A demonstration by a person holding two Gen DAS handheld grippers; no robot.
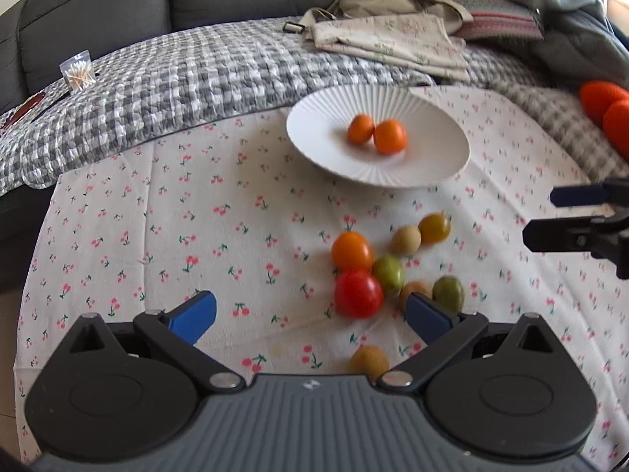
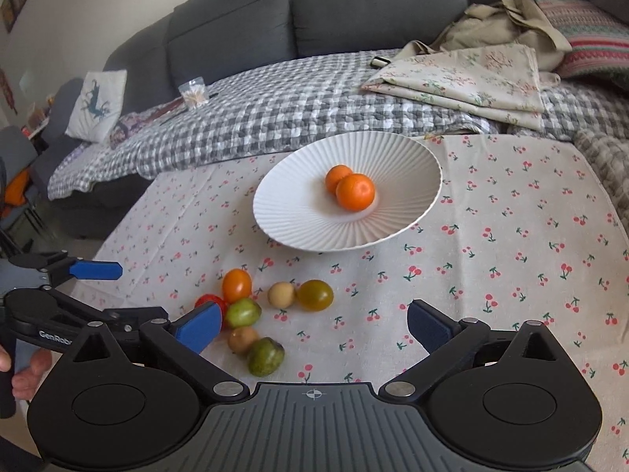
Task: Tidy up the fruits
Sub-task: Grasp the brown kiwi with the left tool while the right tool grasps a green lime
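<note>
A white ribbed plate (image 1: 338,157) (image 2: 298,212) holds two small orange fruits (image 1: 377,133) (image 2: 352,188). In front of it on the cherry-print cloth lies a cluster of small fruits: a red one (image 1: 358,294) (image 2: 208,301), an orange one (image 1: 351,251) (image 2: 236,285), green ones (image 1: 388,273) (image 2: 265,356) and tan ones (image 1: 405,239) (image 2: 281,294). My left gripper (image 1: 310,314) is open and empty, just short of the cluster. My right gripper (image 2: 314,324) is open and empty, to the right of the cluster; it also shows at the right edge of the left wrist view (image 1: 558,216).
The cherry-print cloth (image 2: 511,236) covers a checked grey quilt (image 2: 275,118) on a grey sofa (image 2: 354,8). Folded cloths (image 2: 471,78) and a bag lie at the back right. A small packet of sticks (image 2: 193,93) sits at the back left.
</note>
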